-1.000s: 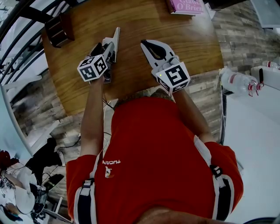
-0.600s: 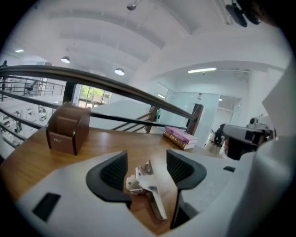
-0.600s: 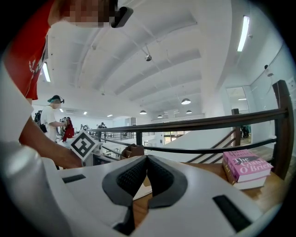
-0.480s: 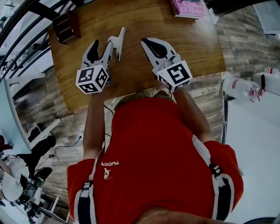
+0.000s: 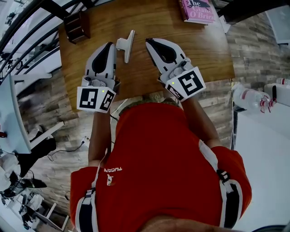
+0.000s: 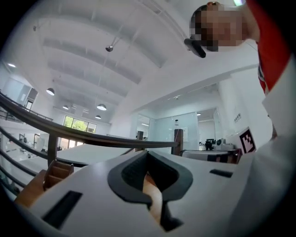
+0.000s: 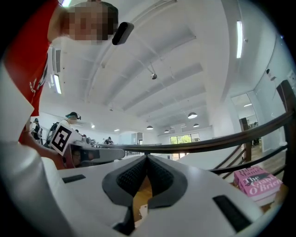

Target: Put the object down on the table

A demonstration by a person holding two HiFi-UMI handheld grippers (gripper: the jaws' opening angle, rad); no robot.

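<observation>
1. Table (image 5: pixel 204 50): a wooden top that fills the upper head view. All task items rest on it or hover over it. A pink book (image 5: pixel 197 9) lies at the far right edge and a dark wooden box (image 5: pixel 77 26) at the far left corner. Both are well apart from the work area.

2. Grippers: both point away from the person, side by side over the near half of the table.

3. White object (image 5: pixel 128 45): a flat, bracket-like piece.
   - It lies on the table between the two gripper tips, and neither gripper touches it.
   - Its long axis runs away from the person, roughly parallel to both grippers, with the far end leaning slightly right.
   - It lies just to the right of the left gripper (image 5: pixel 108 44) tip and to the left of the right gripper (image 5: pixel 149 41) tip.
   - The left gripper is the nearer of the two.

4. Left gripper: the jaws are closing and stand pad against pad. In the left gripper view only bare table wood shows through the slot below the pads. Nothing is held.

5. Right gripper: the jaws are together, pad against pad. Its own view shows table wood and a small pale scrap below them, too small to identify. Nothing is clamped.

6. Status, as a judgement: the object rests free on the table, so the put-down appears complete. Any withdrawal of the left gripper should go back along its own axis. A sideways drift to the right would knock the object.
</observation>
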